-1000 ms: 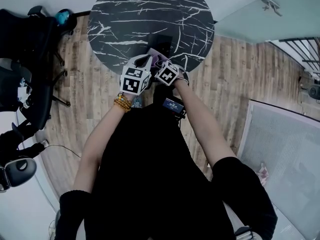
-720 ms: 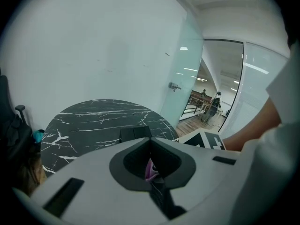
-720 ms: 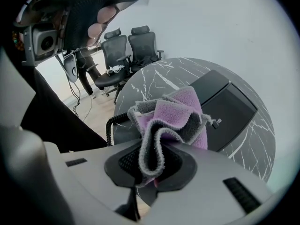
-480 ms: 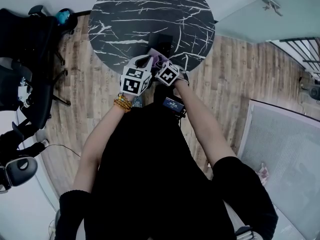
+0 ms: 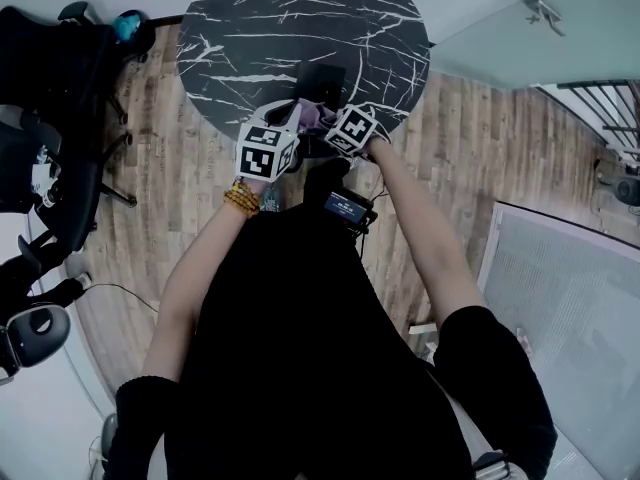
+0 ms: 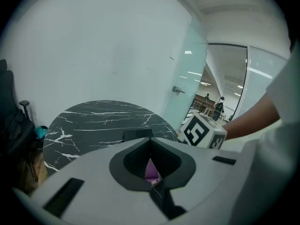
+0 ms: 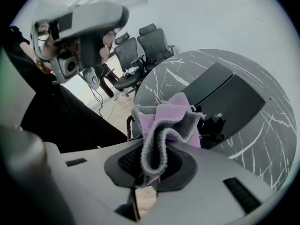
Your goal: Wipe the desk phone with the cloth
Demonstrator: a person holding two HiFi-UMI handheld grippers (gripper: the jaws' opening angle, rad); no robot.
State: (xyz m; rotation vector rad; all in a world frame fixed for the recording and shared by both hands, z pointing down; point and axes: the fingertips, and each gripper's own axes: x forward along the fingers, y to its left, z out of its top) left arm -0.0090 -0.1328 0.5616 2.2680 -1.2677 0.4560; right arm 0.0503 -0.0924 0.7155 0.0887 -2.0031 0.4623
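Cloth [image 7: 171,121] in right gripper [image 7: 149,175]

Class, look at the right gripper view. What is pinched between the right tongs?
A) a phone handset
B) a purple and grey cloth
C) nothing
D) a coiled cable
B: the cloth bunches up from between the right tongs, which are closed on it.

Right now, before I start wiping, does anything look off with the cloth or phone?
The cloth is wadded into a lump in the fingers of the right gripper, not spread flat, and a purple corner looks pinched in the left gripper too. The desk phone lies flat on the table; no damage or spill shows.
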